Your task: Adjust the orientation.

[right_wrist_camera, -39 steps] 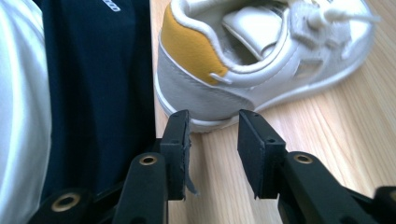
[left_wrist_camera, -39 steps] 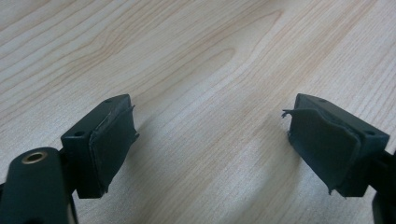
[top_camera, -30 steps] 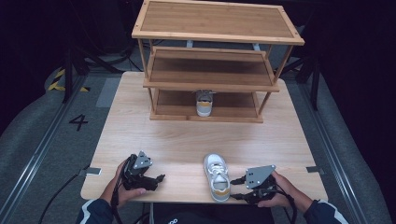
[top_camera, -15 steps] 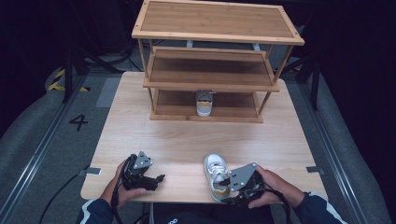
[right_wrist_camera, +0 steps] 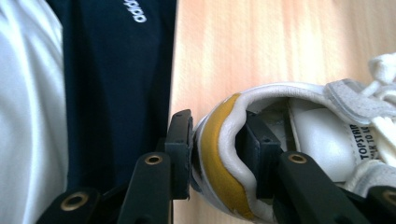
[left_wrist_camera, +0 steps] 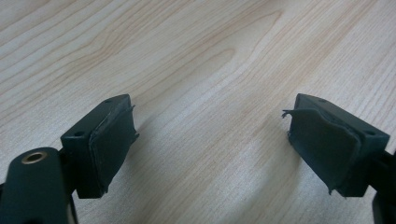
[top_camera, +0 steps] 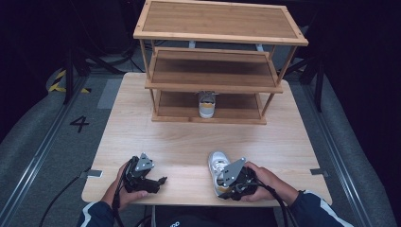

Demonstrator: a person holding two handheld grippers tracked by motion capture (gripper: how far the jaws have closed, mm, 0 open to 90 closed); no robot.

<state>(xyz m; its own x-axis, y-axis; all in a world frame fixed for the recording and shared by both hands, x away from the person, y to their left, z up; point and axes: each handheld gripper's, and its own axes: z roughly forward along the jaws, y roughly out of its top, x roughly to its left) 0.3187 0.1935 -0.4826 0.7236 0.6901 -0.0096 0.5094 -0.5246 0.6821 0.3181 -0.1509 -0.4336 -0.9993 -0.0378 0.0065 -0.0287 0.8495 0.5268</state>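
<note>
A white sneaker [top_camera: 218, 163] with a yellow heel tab lies near the table's front edge, toe pointing away from me. My right gripper [top_camera: 227, 185] is shut on its heel: in the right gripper view one jaw presses outside the yellow tab, the other sits inside the collar of the sneaker [right_wrist_camera: 299, 126], and the right gripper [right_wrist_camera: 215, 156] pinches the rim. A matching sneaker [top_camera: 206, 104] stands on the bottom shelf of the wooden rack [top_camera: 215, 87]. My left gripper [top_camera: 158, 182] rests at front left, held by a hand. In its own view the left gripper [left_wrist_camera: 210, 149] stands open over bare wood.
The three-tier rack stands at the back of the light wooden table [top_camera: 189, 142]. Its top and middle shelves carry nothing. Dark sleeves come in from the bottom edge. Beyond the table lie grey floor and rails, with a "4" marked at the left.
My right gripper moved left onto the sneaker's heel and shut on it. The left gripper has stayed where it was.
</note>
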